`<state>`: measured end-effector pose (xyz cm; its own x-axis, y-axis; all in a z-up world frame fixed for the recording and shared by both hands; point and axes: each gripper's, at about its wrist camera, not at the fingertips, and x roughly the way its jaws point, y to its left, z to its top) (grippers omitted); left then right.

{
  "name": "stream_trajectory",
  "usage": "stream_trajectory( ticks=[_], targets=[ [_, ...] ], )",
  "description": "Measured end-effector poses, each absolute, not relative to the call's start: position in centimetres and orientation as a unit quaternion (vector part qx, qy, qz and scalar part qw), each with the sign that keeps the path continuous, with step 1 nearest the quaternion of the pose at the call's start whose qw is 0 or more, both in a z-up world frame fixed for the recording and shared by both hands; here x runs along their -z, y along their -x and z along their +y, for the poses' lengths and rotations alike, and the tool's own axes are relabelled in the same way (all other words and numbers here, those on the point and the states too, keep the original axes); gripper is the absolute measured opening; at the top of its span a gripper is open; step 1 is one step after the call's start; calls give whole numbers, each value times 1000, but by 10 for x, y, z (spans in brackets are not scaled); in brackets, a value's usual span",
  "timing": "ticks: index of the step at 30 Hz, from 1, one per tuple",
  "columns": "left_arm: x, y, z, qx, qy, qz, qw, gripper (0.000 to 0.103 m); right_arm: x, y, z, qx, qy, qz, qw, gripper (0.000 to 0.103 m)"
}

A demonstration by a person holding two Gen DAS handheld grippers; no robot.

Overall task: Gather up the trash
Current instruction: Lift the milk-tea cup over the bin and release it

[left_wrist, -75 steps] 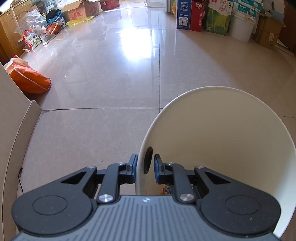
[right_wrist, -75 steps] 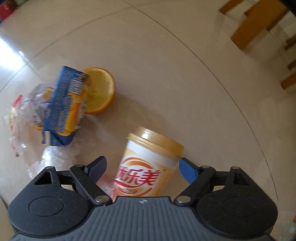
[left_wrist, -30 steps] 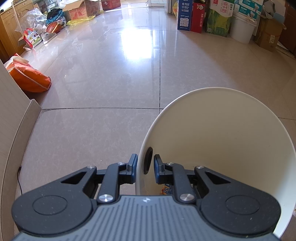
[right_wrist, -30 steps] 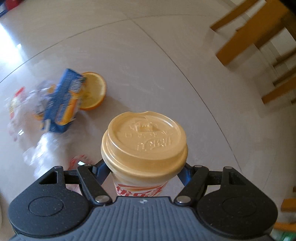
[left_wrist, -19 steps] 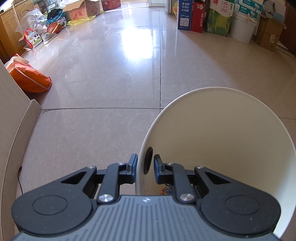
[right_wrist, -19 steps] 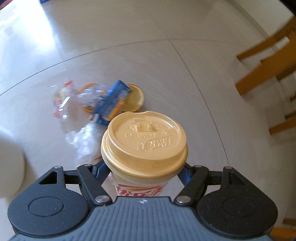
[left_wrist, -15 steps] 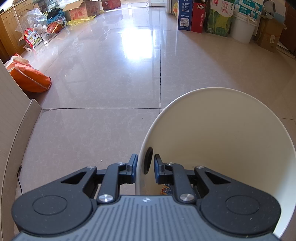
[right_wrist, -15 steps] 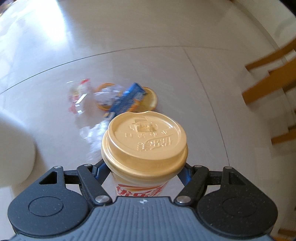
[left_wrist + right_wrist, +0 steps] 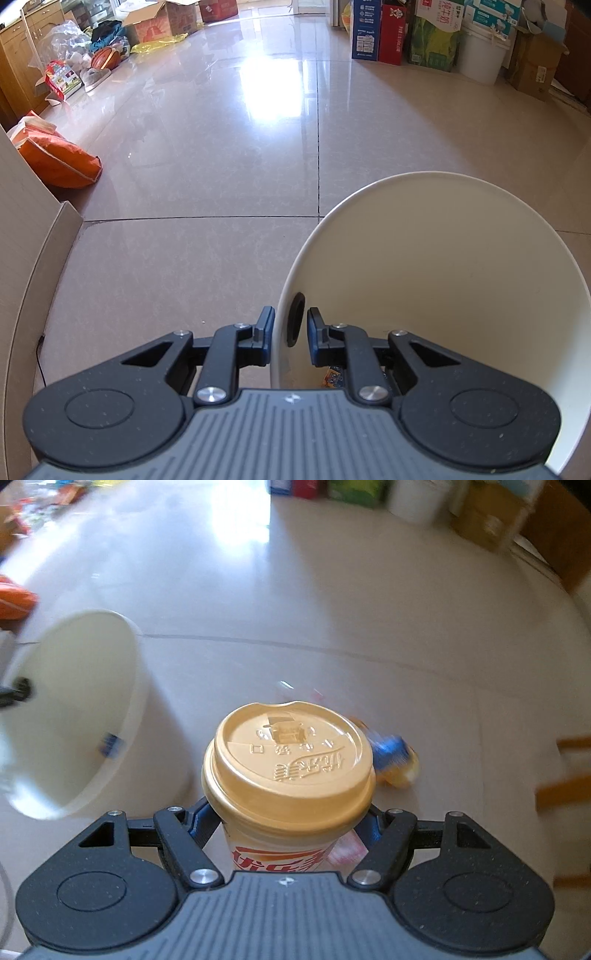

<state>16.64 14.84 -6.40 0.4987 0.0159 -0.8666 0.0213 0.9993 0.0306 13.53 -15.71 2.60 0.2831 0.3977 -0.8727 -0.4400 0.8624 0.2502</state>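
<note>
My right gripper [image 9: 290, 821] is shut on a milk tea cup [image 9: 288, 771] with a gold lid, held upright above the floor. A blue and yellow juice carton [image 9: 393, 760] lies blurred on the tiles just behind the cup, on its right. The cream waste bin [image 9: 74, 716] stands tilted at the left of the right wrist view, with a small wrapper inside. In the left wrist view my left gripper [image 9: 287, 336] is shut on the near rim of that bin [image 9: 424, 266], one finger outside and one inside, by a round hole in the wall.
Glossy beige floor tiles stretch ahead. An orange bag [image 9: 55, 162] lies at the left by a wall panel. Cardboard boxes [image 9: 384, 33] and a white bucket [image 9: 480, 55] line the far wall. Wooden chair legs [image 9: 565, 786] show at the right.
The right gripper has swung left with the cup, so the bin has come into view beside it and the floor litter has slid behind the cup. The left gripper and bin have not moved.
</note>
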Motion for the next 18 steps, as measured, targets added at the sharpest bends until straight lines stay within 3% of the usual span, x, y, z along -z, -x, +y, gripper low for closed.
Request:
stream_trajectory(
  ticks=[9, 18],
  targets=[
    [63, -167, 148, 3, -15, 502, 865, 16, -90, -138, -89, -369, 16, 477, 798, 78],
    [63, -168, 150, 4, -12, 503, 864, 16, -102, -136, -34, -430, 18, 472, 770, 78]
  ],
)
